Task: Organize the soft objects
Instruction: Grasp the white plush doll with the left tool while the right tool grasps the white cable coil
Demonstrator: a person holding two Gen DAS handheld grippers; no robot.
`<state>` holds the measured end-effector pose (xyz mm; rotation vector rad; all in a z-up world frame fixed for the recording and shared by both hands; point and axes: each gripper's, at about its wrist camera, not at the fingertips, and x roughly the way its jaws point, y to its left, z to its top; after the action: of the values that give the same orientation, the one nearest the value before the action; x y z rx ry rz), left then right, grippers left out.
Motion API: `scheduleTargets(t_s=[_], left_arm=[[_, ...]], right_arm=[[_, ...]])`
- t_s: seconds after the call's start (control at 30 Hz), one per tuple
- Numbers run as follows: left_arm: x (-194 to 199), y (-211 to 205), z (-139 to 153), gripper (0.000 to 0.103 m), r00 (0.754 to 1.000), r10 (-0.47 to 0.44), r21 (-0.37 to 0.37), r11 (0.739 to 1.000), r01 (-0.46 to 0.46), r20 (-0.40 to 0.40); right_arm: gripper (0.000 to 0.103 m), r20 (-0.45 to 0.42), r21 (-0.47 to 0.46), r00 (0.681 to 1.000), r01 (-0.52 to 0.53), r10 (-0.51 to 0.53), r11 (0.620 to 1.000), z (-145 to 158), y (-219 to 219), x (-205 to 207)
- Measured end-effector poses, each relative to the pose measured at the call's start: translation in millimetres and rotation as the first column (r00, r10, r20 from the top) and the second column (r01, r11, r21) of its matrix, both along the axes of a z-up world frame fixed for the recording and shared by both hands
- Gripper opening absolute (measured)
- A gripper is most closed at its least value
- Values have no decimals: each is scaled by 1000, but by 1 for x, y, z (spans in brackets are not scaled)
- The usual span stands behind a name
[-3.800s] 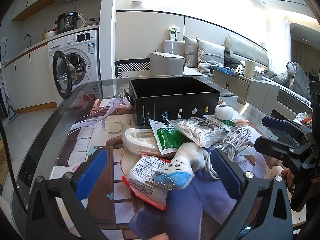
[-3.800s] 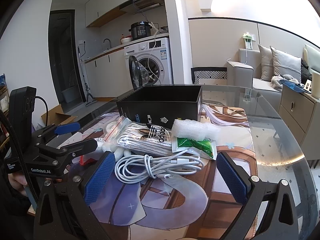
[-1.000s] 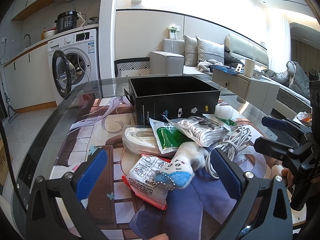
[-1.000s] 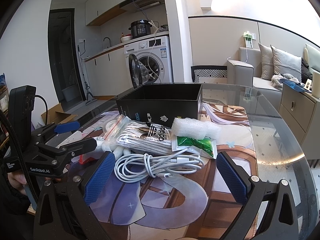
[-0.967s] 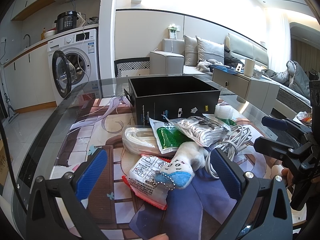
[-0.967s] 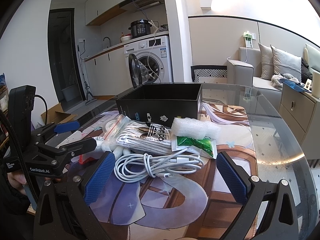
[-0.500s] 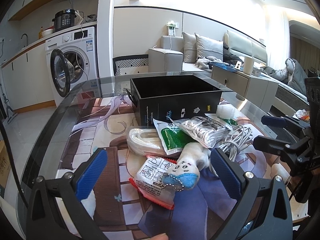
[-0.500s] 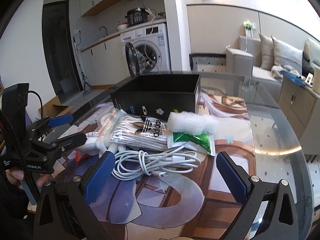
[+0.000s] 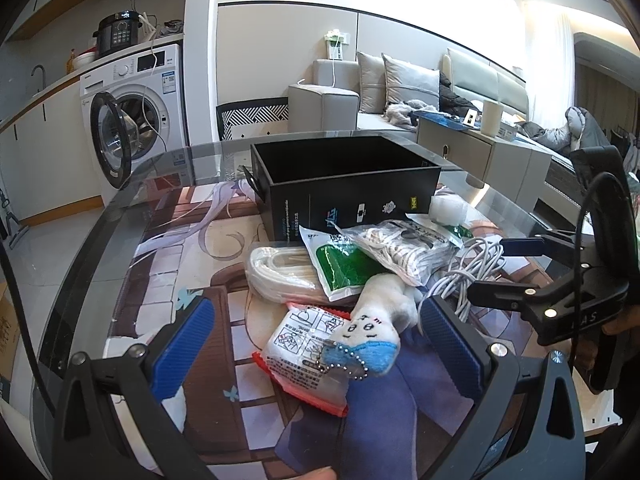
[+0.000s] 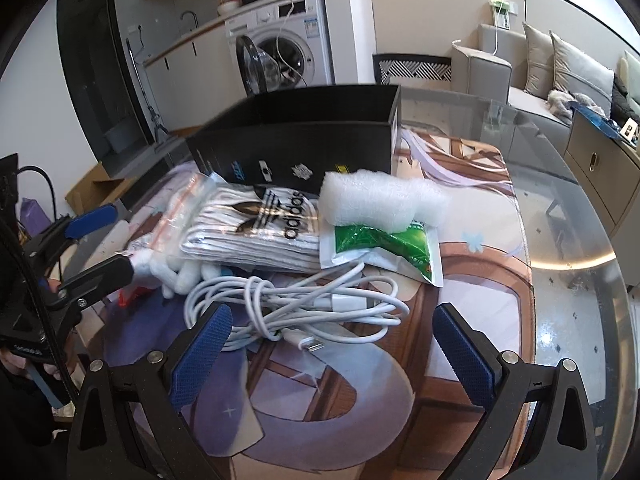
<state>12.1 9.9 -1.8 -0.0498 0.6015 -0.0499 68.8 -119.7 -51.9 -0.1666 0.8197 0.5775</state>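
While both grippers hang short of the pile with their jaws spread wide and nothing between them, the soft things lie heaped on the counter just in front of the open black box, some touching its near wall.

The left gripper faces the plush toy, which rests on a red-edged packet. The toy looks light and squashy; I would take it across its white body rather than by the bead chain, which would likely slip through the pads.

The right gripper faces the white cable, a loose coil. Limp and springy, it should be pinched across the bunched middle where the strands cross, or loops will trail and drag neighbours.

The sock bag is glossy plastic and probably slippery, so a grip over the thick folded part seems safer than the film edge. The foam roll sits on the green pouch; it is very light and crushable, so a gentle close is enough, and lifting it first frees the pouch. Nothing here looks fragile.
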Motion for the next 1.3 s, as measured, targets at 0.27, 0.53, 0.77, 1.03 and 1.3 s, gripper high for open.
scheduleTargets(t_s=[0.27, 0.53, 0.77, 1.03, 1.3], left_arm=[[6, 0, -3, 103, 1000, -14, -6, 1000, 13, -24], [8, -1, -3, 103, 999, -25, -9, 1000, 25, -30], [7, -4, -2, 103, 998, -49, -13, 999, 48, -34], [14, -10, -3, 102, 995, -86, -35, 996, 84, -51], [22, -25, -7, 70, 981, -176, -14, 984, 176, -77]], right_arm=[[88, -31, -31, 999, -40, 39, 999, -6, 12, 13], [77, -7, 9, 999, -45, 45, 999, -3, 6, 6], [74, 20, 55, 999, -42, 41, 998, 1, -9, -5], [74, 56, 91, 998, -26, 21, 995, 11, -25, -13], [74, 63, 96, 998, -26, 20, 995, 14, -30, -14]])
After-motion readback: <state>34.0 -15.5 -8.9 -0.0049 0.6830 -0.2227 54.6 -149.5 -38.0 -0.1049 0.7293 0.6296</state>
